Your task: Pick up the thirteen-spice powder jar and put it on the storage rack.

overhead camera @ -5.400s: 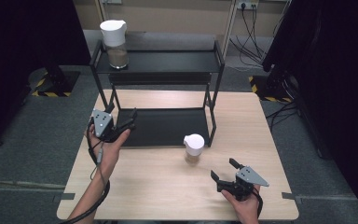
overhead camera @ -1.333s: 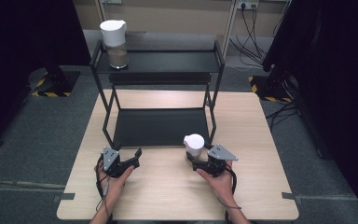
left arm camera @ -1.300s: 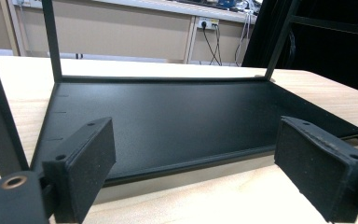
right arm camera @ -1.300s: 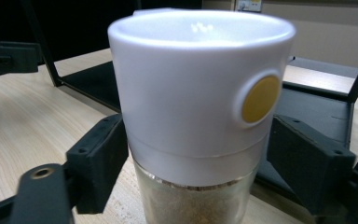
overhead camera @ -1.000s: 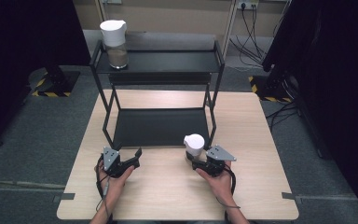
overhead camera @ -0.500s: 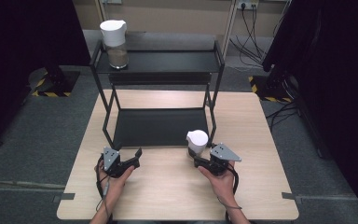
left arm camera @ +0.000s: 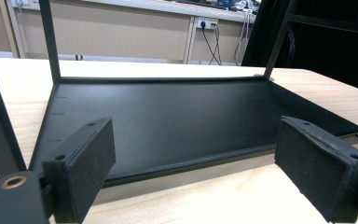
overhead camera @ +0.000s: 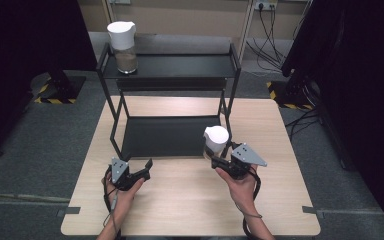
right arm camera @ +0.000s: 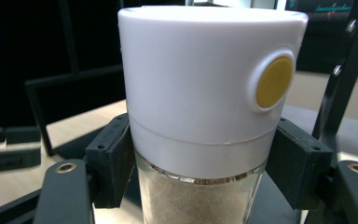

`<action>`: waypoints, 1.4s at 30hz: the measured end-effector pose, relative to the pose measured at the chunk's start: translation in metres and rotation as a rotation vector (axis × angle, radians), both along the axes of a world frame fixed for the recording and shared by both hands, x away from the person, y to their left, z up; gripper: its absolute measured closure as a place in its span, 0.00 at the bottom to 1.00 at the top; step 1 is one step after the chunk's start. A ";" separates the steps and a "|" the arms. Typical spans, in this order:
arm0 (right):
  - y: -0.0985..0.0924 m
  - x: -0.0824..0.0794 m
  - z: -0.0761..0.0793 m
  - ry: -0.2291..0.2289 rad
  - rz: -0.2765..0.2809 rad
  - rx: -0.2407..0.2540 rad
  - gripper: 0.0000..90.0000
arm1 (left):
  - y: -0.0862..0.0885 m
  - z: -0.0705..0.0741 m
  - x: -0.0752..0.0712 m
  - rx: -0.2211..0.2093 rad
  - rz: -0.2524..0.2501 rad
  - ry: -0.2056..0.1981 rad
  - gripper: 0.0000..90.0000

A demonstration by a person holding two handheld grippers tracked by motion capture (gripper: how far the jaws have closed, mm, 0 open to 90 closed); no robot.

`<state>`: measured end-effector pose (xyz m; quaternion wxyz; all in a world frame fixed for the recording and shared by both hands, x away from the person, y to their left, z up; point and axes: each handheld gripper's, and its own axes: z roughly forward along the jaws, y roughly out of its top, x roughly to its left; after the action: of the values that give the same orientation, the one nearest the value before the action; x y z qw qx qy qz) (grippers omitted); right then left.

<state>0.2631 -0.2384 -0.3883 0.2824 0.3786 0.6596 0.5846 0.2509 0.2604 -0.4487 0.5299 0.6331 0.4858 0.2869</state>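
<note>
From the high view: clamped on a jar [overhead camera: 216, 141] with the right gripper [overhead camera: 213, 159], low down on the glass part. Standing straight up, white lid on top, right at the front right leg of the black rack [overhead camera: 170, 67]. Just past the jar, away from the person, the rack's bottom shelf [overhead camera: 165, 136]; higher and farther back, the top shelf with a second jar [overhead camera: 122, 42] at its left end. Probably next: up or forward onto one of those shelves, so the way to go is away from the person. Much nearer to the jar with the right hand than with the left. Resting low over the wooden table [overhead camera: 190, 200] with the left gripper [overhead camera: 146, 170], jaws apart, nothing in them.

From the left gripper view: wide apart on the left gripper [left arm camera: 191, 172], only air between. Straight ahead, the flat bottom shelf [left arm camera: 168, 112], bare, close in front.

From the right gripper view: squeezed from both sides by the right gripper [right arm camera: 200, 163], black pads [right arm camera: 112, 158] touching the jar [right arm camera: 205, 93] right under the white lid. Sandy powder inside the glass. A round yellow dot [right arm camera: 273, 81] on the lid's side.

No brand, no label, no words to read anywhere.
</note>
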 end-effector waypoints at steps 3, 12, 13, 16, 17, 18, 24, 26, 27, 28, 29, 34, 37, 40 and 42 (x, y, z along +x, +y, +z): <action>-0.001 0.003 0.009 -0.018 -0.010 0.004 0.34 | 0.000 0.000 0.000 -0.002 0.000 0.003 0.13; -0.003 0.011 0.028 -0.052 -0.031 0.015 0.34 | 0.000 0.000 0.000 -0.003 0.001 0.004 0.13; -0.003 0.011 0.028 -0.052 -0.031 0.015 0.34 | 0.000 0.000 0.000 -0.002 0.001 0.005 0.13; -0.003 0.013 0.033 -0.059 -0.032 0.019 0.34 | 0.000 0.001 0.000 -0.001 0.001 0.005 0.13; -0.002 0.014 0.035 -0.060 -0.032 0.020 0.34 | 0.000 0.000 0.000 -0.002 0.001 0.004 0.13; -0.002 0.014 0.036 -0.062 -0.034 0.020 0.34 | 0.000 0.000 0.000 -0.003 0.001 0.004 0.13; 0.000 0.018 0.043 -0.074 -0.037 0.028 0.34 | 0.000 0.000 0.000 0.000 0.000 0.003 0.13; 0.001 0.019 0.046 -0.077 -0.036 0.031 0.34 | 0.000 0.000 0.000 0.001 0.000 0.003 0.13; 0.001 0.019 0.046 -0.077 -0.036 0.031 0.34 | 0.000 0.000 0.000 0.000 0.000 0.003 0.13; 0.001 0.020 0.046 -0.078 -0.037 0.031 0.34 | 0.000 0.000 0.000 0.001 0.000 0.002 0.13; 0.002 0.021 0.048 -0.080 -0.037 0.031 0.34 | -0.001 0.000 0.000 0.001 0.000 0.002 0.13; 0.003 0.023 0.053 -0.090 -0.039 0.033 0.34 | -0.001 0.000 0.000 0.001 -0.001 0.000 0.13; 0.004 0.025 0.057 -0.094 -0.040 0.033 0.34 | -0.001 0.000 0.000 0.001 -0.001 0.000 0.13; 0.004 0.026 0.059 -0.099 -0.042 0.034 0.34 | -0.001 0.000 0.000 0.001 -0.001 0.000 0.13; 0.004 0.027 0.063 -0.105 -0.044 0.036 0.34 | -0.001 0.000 0.000 0.001 -0.001 -0.001 0.13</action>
<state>0.2902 -0.2345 -0.3254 0.3226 0.3670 0.6247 0.6091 0.2507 0.2599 -0.4487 0.5300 0.6334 0.4853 0.2870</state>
